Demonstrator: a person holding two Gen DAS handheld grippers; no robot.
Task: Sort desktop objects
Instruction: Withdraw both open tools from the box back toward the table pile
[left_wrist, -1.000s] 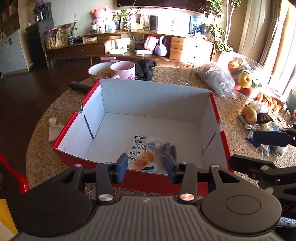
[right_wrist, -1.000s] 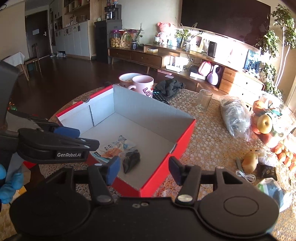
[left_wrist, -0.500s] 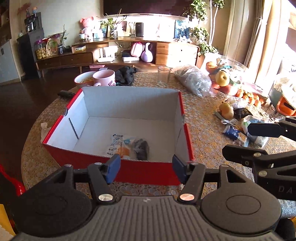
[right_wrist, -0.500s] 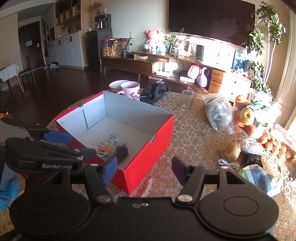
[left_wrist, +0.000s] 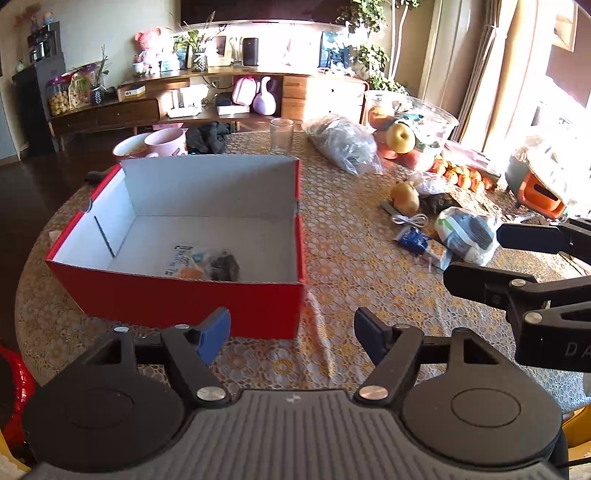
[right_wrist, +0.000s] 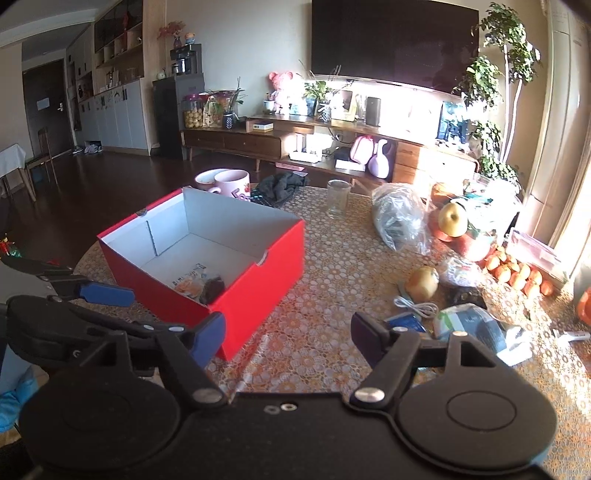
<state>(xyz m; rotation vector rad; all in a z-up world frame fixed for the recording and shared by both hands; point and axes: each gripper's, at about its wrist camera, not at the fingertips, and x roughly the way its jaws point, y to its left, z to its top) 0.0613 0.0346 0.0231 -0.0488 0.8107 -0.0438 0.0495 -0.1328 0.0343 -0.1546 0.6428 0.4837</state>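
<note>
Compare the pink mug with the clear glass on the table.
The mug is pink, opaque and wide, with lettering on its side; the glass is clear, plain and narrower. The mug stands close behind the red box, beside a bowl; the glass stands alone, apart from the box. Both stand upright on the table's far side.

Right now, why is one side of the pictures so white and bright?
In the left wrist view, sunlight pours in from the window side at right, washing out the shelf top and fruit bowl. In the right wrist view, the same glare whitens the cabinet, while the red box stays clear. Both views bend at the edges.
</note>
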